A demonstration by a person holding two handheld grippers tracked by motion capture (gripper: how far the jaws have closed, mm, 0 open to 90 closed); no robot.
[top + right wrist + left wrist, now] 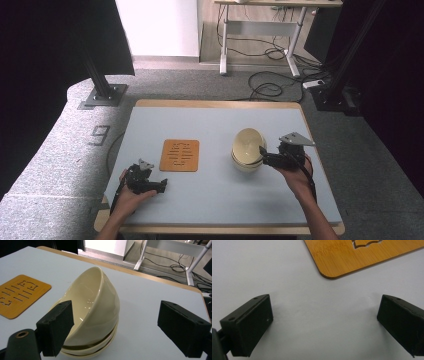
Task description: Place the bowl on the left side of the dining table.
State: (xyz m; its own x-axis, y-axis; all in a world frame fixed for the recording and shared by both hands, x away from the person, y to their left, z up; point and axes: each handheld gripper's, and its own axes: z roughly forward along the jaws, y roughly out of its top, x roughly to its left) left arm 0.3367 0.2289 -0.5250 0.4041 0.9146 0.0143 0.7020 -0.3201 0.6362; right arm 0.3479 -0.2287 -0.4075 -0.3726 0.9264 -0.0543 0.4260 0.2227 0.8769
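- Bowls [95, 312], cream-coloured, sitting nested in a stack on the pale blue table [215, 195], the top one tilted with its opening turned toward the near-side jaw of the right gripper [125, 327].
- Reaching into the gap between the right gripper's jaws, spread wide and released: the stack lying against or just beside the one jaw, well apart from the other; contact impossible to tell.
- Showing in the high view just left of the right gripper's tips [261, 156], held by the right hand [297, 177].
- Lying beyond and to the side of those jaws: bamboo trivet [18, 295] with slotted cut-outs, flat on the table.
- Resting low over bare table: left gripper [324, 320], jaws parted wide, grasping nothing, gripped by the left hand [131, 197].
- Lying just ahead of the left jaws: a rounded corner of the bamboo trivet, apart from both.
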